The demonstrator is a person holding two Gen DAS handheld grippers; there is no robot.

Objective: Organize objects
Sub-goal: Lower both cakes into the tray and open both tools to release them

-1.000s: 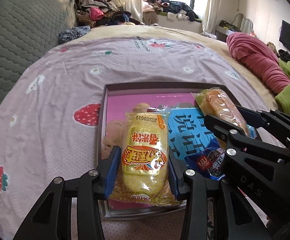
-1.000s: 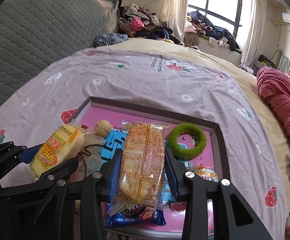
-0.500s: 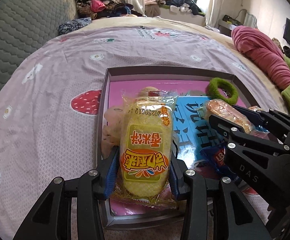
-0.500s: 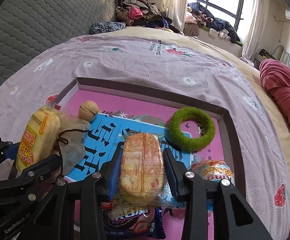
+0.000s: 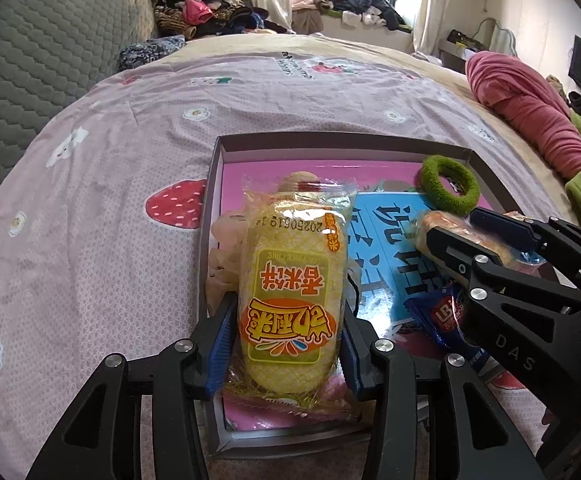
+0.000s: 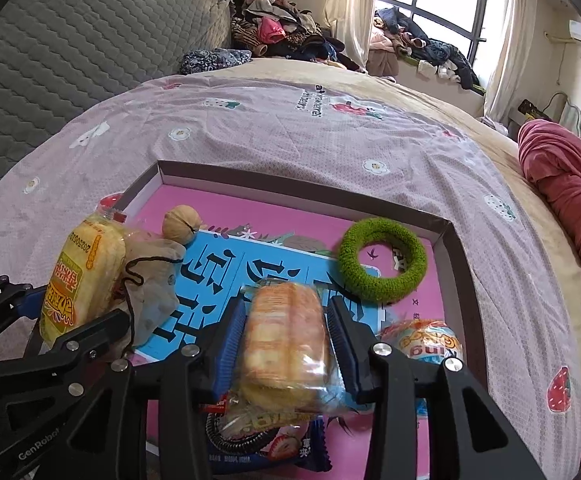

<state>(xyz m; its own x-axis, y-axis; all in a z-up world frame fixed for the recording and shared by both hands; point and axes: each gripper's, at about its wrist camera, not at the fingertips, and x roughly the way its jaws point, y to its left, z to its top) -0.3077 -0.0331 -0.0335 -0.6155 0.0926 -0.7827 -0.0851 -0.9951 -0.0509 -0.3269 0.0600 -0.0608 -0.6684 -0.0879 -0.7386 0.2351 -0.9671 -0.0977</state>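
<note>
My left gripper (image 5: 288,344) is shut on a yellow rice-cake packet (image 5: 292,292) and holds it over the left part of a shallow box (image 5: 330,138) with a pink and blue floor. My right gripper (image 6: 286,344) is shut on an orange biscuit packet (image 6: 284,344) low over the box's middle. The yellow packet also shows in the right wrist view (image 6: 80,276), and the right gripper with its packet (image 5: 454,232) shows in the left wrist view.
In the box lie a green fuzzy ring (image 6: 382,264), a walnut (image 6: 180,228), a beige drawstring pouch (image 6: 150,280), a blue cookie packet (image 6: 266,448) and a round snack packet (image 6: 422,344). The box sits on a lilac strawberry bedspread (image 5: 130,140). A red blanket (image 5: 526,108) lies at right.
Both grippers have moved forward and down over the box, each still holding its packet. The right gripper's biscuit packet has tipped lower toward the box floor.
</note>
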